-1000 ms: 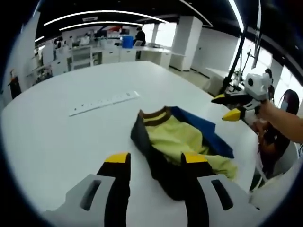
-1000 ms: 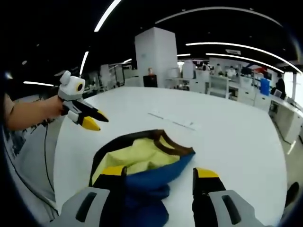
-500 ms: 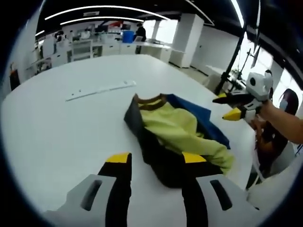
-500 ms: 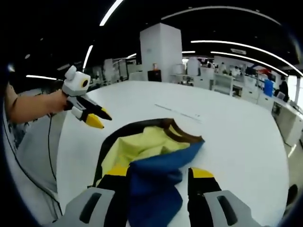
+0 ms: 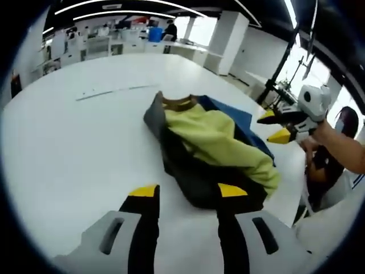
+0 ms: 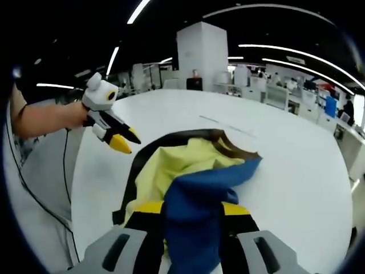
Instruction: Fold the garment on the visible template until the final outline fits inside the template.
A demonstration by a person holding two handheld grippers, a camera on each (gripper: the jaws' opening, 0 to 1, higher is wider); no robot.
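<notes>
Pinching a blue fold of the garment [image 6: 197, 188], the right gripper [image 6: 188, 212] has its yellow-tipped jaws drawn in close on the cloth, which bunches up between them and spills toward the camera. The garment lies crumpled on the white table [image 6: 296, 171]: yellow panel in the middle, dark edging w/ brown collar at the far end, blue part nearest this gripper.

In the left gripper view, the left gripper [image 5: 187, 192] has jaws spread apart, nothing between them; the garment [image 5: 211, 142] lies just ahead, its dark near edge by the right-hand fingertip, whether touching can't tell. Same gripper [image 6: 124, 141] shows in the right gripper view, held by a hand [image 6: 48, 117] off to the garment's side, clear of the cloth.

Template outline: can't make out under or around the cloth. Garment's underside and sleeves hidden in the folds. Thin pale strip [image 5: 108, 91] lies on the table beyond the collar, well apart.

Lots of bare table [image 5: 63, 148] on the strip side and past the collar; table edge runs near the garment on the person's side.
</notes>
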